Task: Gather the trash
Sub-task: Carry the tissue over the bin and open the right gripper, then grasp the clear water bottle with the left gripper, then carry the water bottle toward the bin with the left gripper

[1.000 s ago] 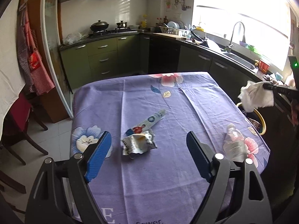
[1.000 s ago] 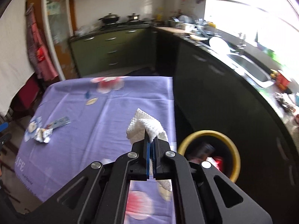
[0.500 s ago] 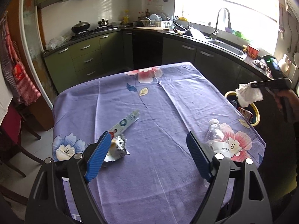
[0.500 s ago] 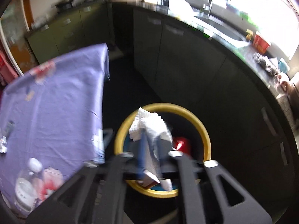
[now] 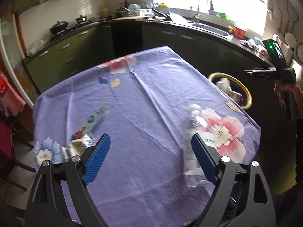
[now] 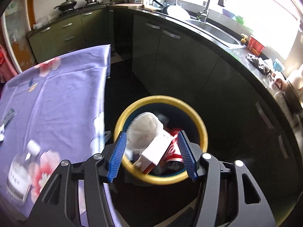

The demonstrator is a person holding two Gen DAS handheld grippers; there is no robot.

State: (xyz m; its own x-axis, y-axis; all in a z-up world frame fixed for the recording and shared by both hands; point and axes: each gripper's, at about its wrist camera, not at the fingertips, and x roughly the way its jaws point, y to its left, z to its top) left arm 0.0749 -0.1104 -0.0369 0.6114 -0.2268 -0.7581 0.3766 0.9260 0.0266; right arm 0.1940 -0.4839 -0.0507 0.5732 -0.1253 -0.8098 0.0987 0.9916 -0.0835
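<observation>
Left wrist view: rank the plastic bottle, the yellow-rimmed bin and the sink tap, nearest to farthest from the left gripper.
1. Plastic bottle, on the table against the right finger of the left gripper.
2. Yellow-rimmed bin, beyond the table's right edge.
3. Sink tap, far back at the window.

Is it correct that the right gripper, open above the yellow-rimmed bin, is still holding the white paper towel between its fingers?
Not quite. The right gripper is open above the yellow-rimmed bin, its jaws having just opened, but nothing is between them. The white paper towel already lies inside the bin, as the right wrist view shows.
</observation>
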